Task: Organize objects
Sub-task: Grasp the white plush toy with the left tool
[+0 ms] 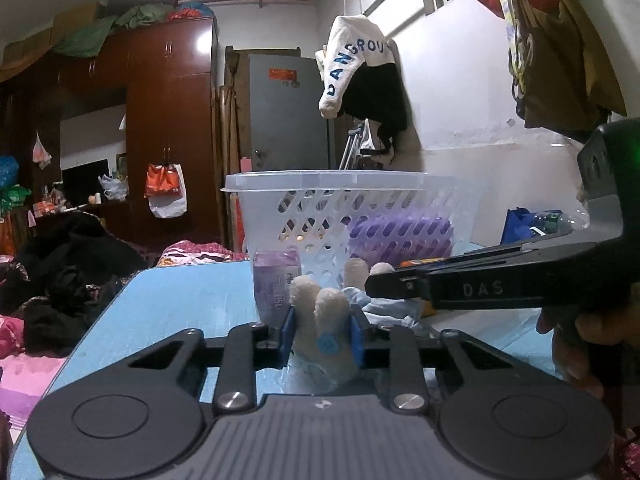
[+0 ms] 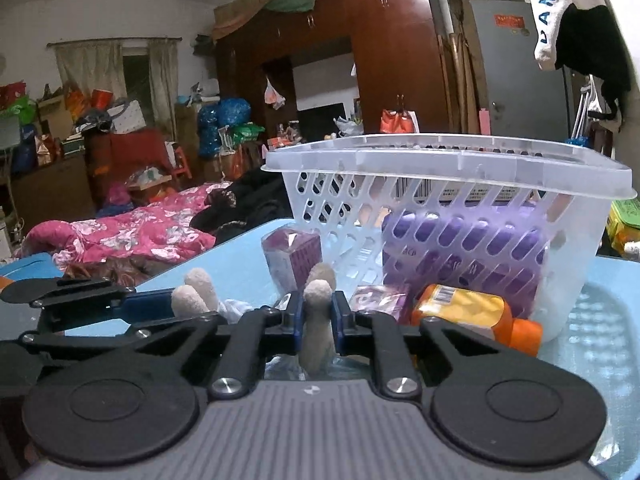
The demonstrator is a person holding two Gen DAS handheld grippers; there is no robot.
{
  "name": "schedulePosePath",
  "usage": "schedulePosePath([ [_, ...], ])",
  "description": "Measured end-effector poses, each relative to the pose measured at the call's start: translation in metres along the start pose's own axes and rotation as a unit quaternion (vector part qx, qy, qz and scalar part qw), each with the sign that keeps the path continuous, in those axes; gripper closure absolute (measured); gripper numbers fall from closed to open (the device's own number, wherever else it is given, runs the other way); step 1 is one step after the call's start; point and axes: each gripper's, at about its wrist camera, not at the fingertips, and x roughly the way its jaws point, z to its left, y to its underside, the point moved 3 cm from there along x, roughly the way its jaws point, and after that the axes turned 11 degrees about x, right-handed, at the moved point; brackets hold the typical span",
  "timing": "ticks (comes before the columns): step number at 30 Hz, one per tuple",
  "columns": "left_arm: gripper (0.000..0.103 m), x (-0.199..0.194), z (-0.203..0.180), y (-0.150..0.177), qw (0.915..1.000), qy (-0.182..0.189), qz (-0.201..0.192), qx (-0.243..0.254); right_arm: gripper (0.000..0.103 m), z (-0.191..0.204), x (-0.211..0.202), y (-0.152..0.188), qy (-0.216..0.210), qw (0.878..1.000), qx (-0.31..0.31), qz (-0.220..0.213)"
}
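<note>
My left gripper [image 1: 322, 338] is shut on a cream plush toy [image 1: 326, 316] with a blue button, low over the blue table [image 1: 180, 296]. My right gripper [image 2: 318, 322] is shut on another limb of the same plush toy [image 2: 318, 312]; it also shows from the side in the left wrist view [image 1: 372, 284]. The left gripper shows from the side in the right wrist view [image 2: 160, 306]. A clear plastic basket [image 2: 440, 160] stands just behind, holding a purple pack [image 2: 464, 248]. A small purple carton [image 2: 294, 258] stands in front of it.
An orange-yellow bottle [image 2: 476, 316] and a purple packet [image 2: 376, 300] lie on the table by the basket's front. A bed with pink bedding [image 2: 120, 228] and dark clothes [image 1: 60, 280] lies left of the table. A wardrobe [image 1: 168, 120] stands behind.
</note>
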Motion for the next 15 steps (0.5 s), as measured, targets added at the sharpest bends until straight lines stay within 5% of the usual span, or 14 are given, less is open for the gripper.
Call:
schedulePosePath([
  [15, 0.075, -0.025, -0.002, -0.014, 0.9984, 0.014, -0.055, 0.008, 0.089, 0.004, -0.027, -0.009, -0.018, 0.999, -0.008, -0.045],
])
